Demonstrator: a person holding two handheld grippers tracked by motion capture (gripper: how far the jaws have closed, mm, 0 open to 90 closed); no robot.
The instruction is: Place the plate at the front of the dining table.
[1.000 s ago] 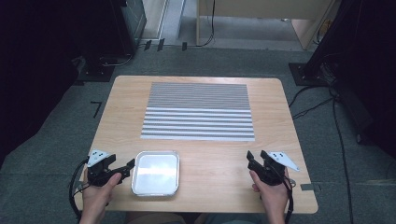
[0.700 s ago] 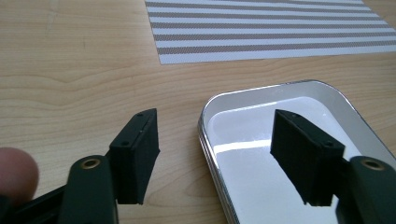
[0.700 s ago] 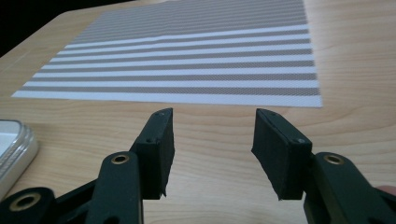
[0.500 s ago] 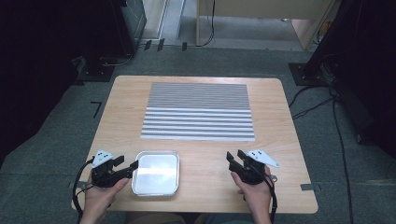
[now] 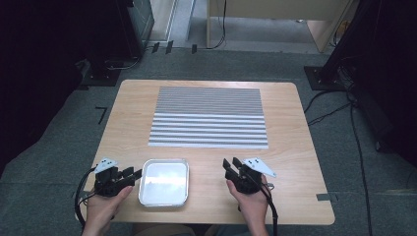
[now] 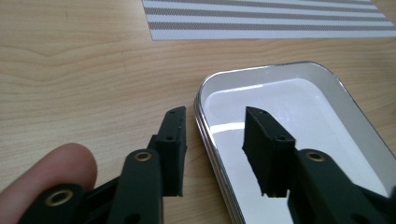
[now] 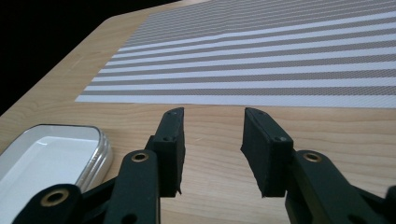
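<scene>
A: In the high view we have the metal tray (image 5: 163,182) at the near edge of the table (image 5: 295,172), left of centre, with the striped mat (image 5: 209,117) lying farther off. Our left gripper (image 5: 136,173) sits at the tray's left rim; our right gripper (image 5: 230,162) is well apart from it, on bare wood to the right.

B: And in the left gripper view?

A: There the jaws straddle the tray's (image 6: 299,130) rim, one pad outside on the wood, the other over the white floor inside. They have just been closing, yet a gap shows on both sides of the rim, so nothing is gripped yet. A fingertip (image 6: 46,182) shows at the lower left.

B: The right gripper view?

A: Its jaws have been closing too, with only table between them; they stand apart and hold nothing. The tray (image 7: 51,154) lies to their left, the mat (image 7: 261,60) beyond.

B: How do we expect it to handle?

A: We judge it light, stiff and thin-walled, and slick on that shiny rim. We would pinch the upright wall squarely, mid-side, and lift level so it does not tip or slide out.
</scene>
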